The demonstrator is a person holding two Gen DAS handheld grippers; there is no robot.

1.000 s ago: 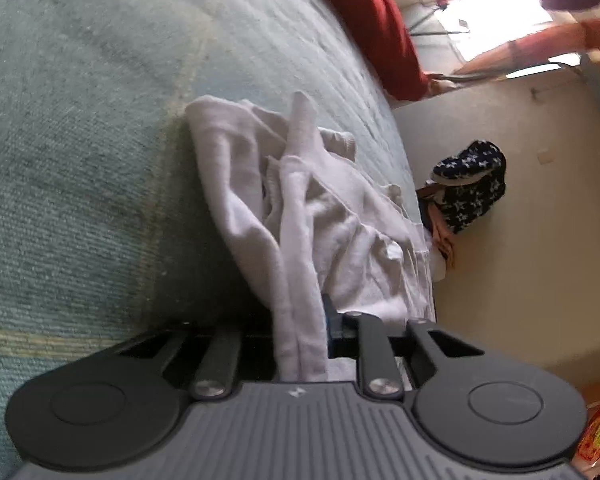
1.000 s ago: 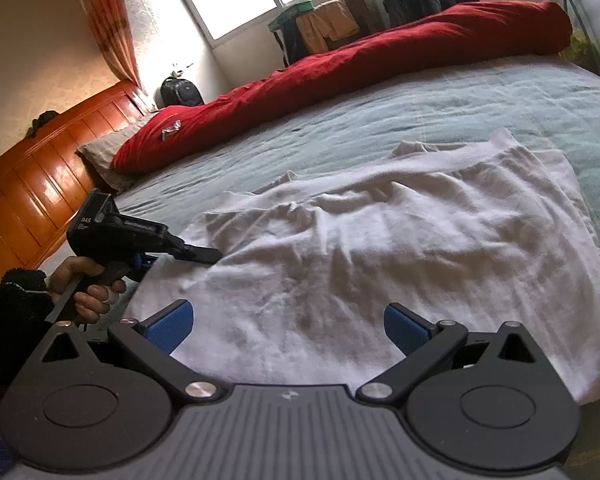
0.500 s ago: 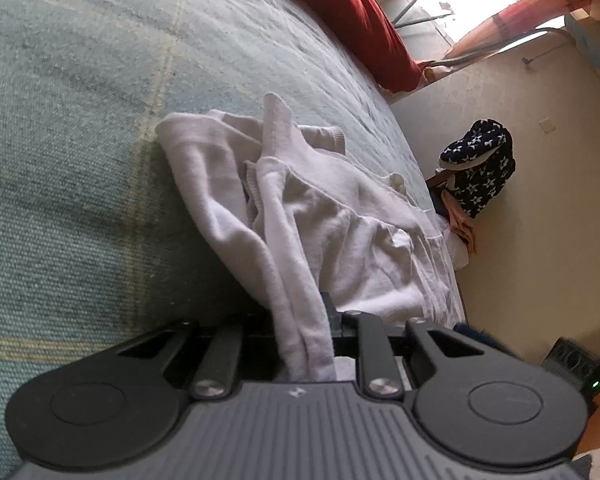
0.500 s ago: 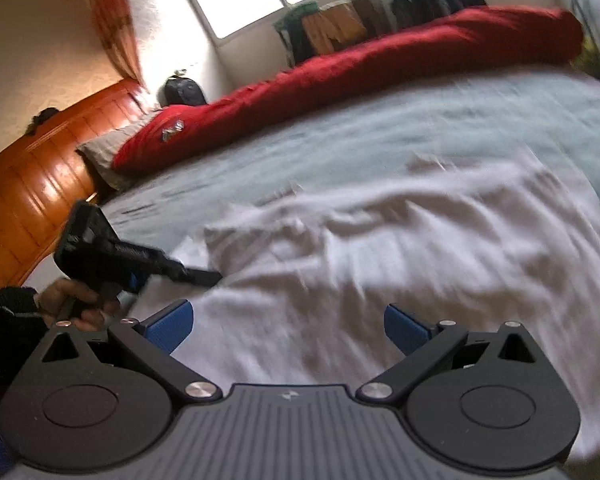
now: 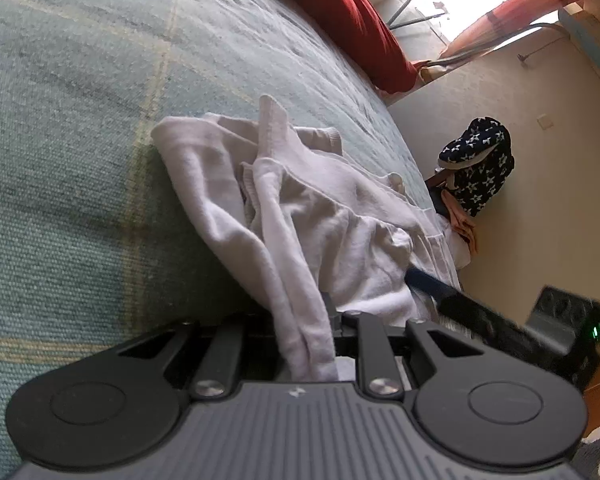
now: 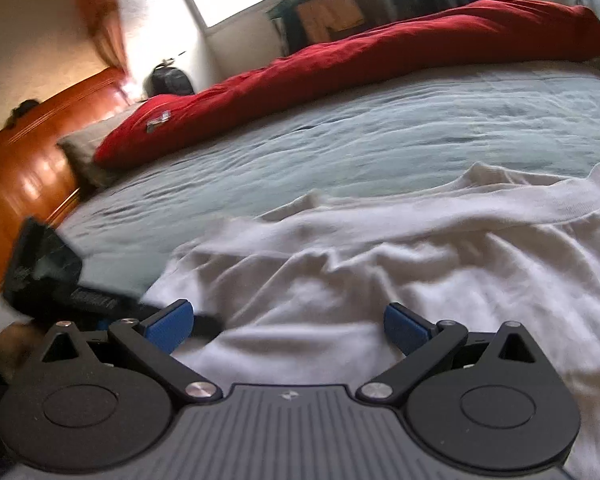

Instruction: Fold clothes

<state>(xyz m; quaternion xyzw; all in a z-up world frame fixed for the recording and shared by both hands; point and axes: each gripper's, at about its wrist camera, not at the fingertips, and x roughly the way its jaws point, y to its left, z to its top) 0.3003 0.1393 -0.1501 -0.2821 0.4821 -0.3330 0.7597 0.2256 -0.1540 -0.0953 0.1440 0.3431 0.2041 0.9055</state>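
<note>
In the left wrist view the left gripper is clamped on a bunched fold of the white garment, which rises out of the narrow gap between its fingers and runs away from the camera across the pale green bedspread. The cloth is crumpled and ridged, its long axis leading from the jaws up toward a ribbed edge at the far end, with the bulk of it lying to the right of the pinched strip. The right gripper shows at the right edge of the garment, blurred, its blue tip at the cloth; whether it touches cannot be told. A red duvet lies along the far side of the bed. In the right wrist view the right gripper stands with its blue pads wide apart and nothing between them, just above the near part of the white garment, which spreads broadly ahead and to the right, its long axis running left to right. The left gripper comes in from the left, gripping the garment's near left edge.
</note>
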